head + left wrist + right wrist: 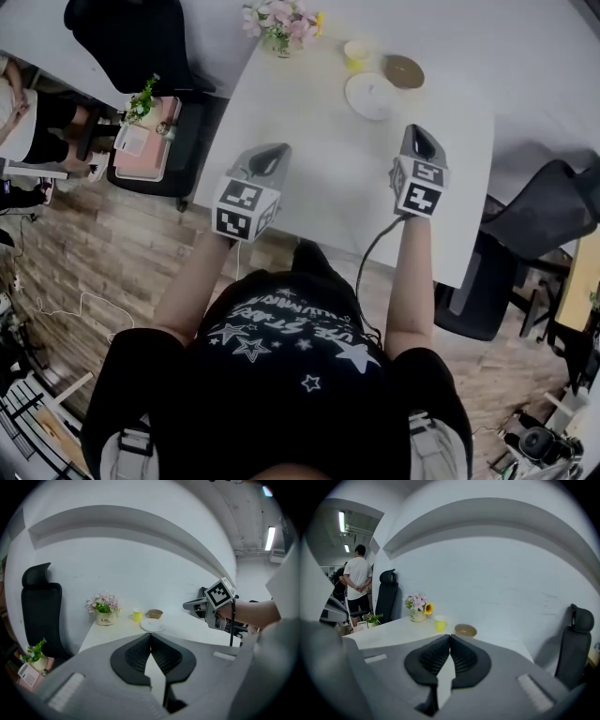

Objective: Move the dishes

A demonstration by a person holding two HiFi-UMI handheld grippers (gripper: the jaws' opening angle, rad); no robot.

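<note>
Closest under the head camera is the black star-printed shirt (281,347), and past it both forearms reach out over the near edge of the white bench (319,202). The left tongs (267,161) and right tongs (419,141) hover over bare bench top. In each one's own view the ribbed pads (136,654) meet at the tip with nothing between them, so I read both as closed and empty. The dishes sit grouped toward the far end. The white plate (370,96) is nearest me, the brown bowl (403,71) is just beside it at its 1 o'clock, and the yellow cup (355,52) is at its 11 o'clock. From the right tongs the plate lies at about 10 o'clock and the bowl close to 12. From the left tongs the whole group lies off at 2 o'clock, well apart. I judge the right tongs the nearer. The dishes are round, so no axis matters, only the near rim, and the tongs must part first.
</note>
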